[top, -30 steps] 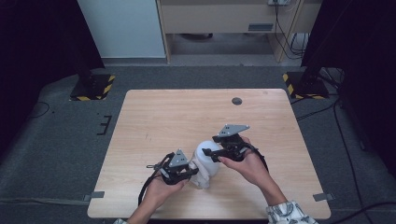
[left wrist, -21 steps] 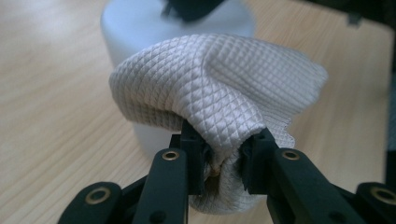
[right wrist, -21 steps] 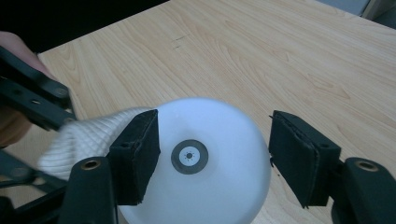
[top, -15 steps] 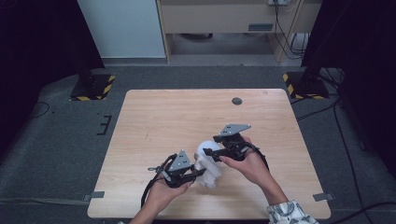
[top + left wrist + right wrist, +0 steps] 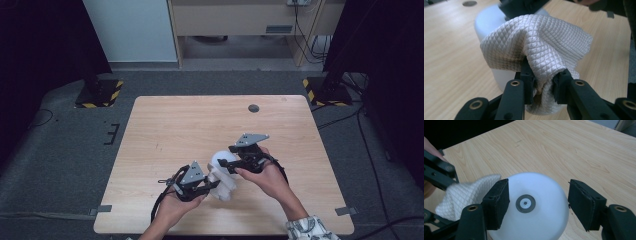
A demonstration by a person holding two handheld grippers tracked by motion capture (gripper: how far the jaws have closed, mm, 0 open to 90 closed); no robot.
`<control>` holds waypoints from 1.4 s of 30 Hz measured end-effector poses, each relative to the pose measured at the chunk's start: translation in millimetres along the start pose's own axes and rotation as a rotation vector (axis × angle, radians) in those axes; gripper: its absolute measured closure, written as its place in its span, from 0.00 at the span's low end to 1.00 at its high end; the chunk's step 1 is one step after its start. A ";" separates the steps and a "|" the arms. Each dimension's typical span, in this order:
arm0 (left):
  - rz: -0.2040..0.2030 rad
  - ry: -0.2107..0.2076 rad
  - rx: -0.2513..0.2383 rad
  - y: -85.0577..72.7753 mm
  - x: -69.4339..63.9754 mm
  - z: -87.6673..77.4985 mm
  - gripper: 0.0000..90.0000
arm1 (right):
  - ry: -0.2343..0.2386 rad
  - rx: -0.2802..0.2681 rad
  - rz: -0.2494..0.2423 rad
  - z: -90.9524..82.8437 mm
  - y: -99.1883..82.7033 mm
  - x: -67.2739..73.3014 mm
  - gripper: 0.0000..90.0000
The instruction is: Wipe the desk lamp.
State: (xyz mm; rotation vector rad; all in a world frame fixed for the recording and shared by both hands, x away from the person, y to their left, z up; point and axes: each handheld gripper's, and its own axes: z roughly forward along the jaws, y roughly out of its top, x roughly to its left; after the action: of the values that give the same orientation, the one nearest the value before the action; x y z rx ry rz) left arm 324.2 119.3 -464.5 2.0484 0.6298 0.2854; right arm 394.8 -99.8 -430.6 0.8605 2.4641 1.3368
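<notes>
The left tongs [image 5: 541, 87] are clamped on a bunched white cloth [image 5: 541, 47] that lies against the side of the round white cup-like thing [image 5: 534, 207] – just ahead of them – while the right tongs [image 5: 539, 205] hold its sides, standing on the table [image 5: 175, 125].

My grippers: left gripper [image 5: 212, 184] & right gripper [image 5: 227, 165] black w/ grey triangle plates, brass screws; patterned sleeve [image 5: 310, 230] rt.

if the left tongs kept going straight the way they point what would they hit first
Probably the white round object just behind the quilted cloth the left tongs already pinch; the cloth drapes against it, so little gap seems left.
</notes>
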 end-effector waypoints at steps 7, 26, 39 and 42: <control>-0.023 0.018 0.076 -14.0 9.9 10.8 0.82 | 0.003 0.000 0.006 0.0 -0.3 -0.1 0.38; -0.059 0.077 -0.040 2.2 40.1 -13.0 0.82 | 0.011 -0.009 0.007 0.0 -1.7 -0.7 0.38; -0.050 0.068 0.151 -13.8 53.6 20.2 0.82 | 0.018 -0.020 0.013 0.7 -2.8 -1.6 0.37; -0.049 0.077 0.139 -13.0 53.5 19.9 0.82 | 0.024 -0.019 0.013 0.7 -3.1 -1.0 0.37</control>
State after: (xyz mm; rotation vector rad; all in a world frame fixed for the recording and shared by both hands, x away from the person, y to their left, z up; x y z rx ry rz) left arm 373.7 139.2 -488.6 2.1596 0.7643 0.3000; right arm 394.7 -101.2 -433.6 0.8622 2.4637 1.3811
